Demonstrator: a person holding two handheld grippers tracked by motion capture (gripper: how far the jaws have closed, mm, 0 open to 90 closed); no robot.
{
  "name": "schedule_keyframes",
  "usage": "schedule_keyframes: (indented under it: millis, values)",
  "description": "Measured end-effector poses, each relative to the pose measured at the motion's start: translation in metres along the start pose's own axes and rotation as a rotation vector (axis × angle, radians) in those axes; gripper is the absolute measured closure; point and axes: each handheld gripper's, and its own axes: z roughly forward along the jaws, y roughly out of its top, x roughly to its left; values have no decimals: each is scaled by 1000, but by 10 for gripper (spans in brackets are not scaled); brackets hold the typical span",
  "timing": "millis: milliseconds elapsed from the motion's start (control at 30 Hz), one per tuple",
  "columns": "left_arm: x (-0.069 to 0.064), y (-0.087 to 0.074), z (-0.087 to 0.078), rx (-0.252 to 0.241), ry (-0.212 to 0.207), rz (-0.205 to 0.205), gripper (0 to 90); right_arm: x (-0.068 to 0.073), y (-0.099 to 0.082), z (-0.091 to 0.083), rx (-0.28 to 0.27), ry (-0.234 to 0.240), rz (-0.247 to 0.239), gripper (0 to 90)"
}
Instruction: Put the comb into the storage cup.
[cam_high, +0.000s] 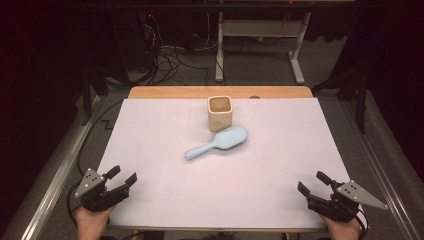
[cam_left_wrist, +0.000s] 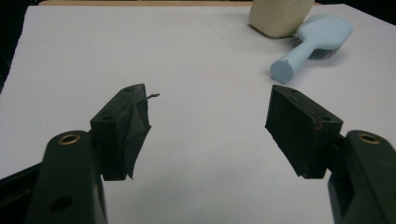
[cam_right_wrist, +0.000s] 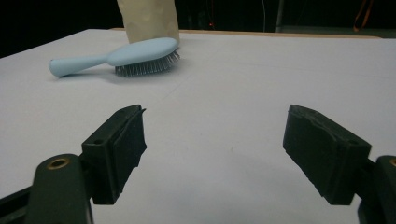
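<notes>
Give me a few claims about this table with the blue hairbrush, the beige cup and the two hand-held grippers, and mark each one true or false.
1. The hairbrush lies bristles down on the white table cover. True.
2. The left gripper is clamped on the brush handle. False: its jaws stand open with nothing between them, near the table's front left corner.
3. The beige cup stands upright just behind the brush head. True.
4. The brush is standing inside the cup. False: it lies on the table in front of the cup.
5. The right gripper holds the cup. False: it is open and empty at the front right corner.
</notes>
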Motion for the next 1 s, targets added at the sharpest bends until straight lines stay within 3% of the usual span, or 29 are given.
schedule_keyframes:
  millis: [333,1000]
  values:
    - [1,0,1,17,1,-3,312,0,0,0,8,8,4,236]
    - [-3,3,-1,-9,-1,5,317,-2,0,0,1,26,15,241]
